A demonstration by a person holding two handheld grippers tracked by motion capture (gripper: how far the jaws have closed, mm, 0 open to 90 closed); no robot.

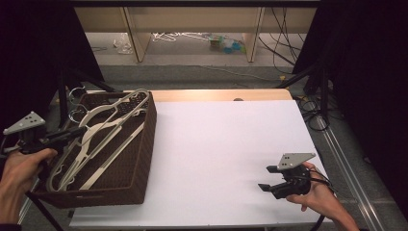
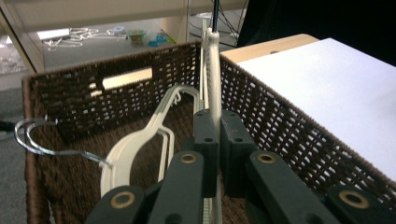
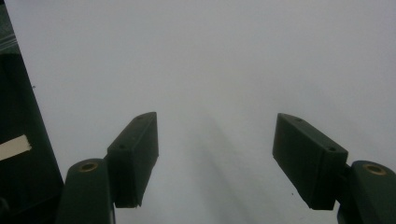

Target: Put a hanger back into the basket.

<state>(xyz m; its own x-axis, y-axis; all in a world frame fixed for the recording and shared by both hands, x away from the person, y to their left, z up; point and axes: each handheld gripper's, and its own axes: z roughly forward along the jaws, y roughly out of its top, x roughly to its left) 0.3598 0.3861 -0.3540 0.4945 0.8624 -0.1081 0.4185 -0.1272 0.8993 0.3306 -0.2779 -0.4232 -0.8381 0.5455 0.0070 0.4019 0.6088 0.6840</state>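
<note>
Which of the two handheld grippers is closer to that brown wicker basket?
The left. The left gripper is over the basket, shut on a cream hanger. The right gripper is far across the white table, open.

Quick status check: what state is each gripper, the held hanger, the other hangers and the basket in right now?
left gripper: shut on a cream hanger, over the basket.
held hanger: clamped on edge between the jaws, its far end rising past the basket's rim.
other hangers: lying piled in the basket, metal hooks at the far left corner.
wicker basket: upright on the table's left side.
right gripper: open, holding nothing, over the white tabletop.
</note>
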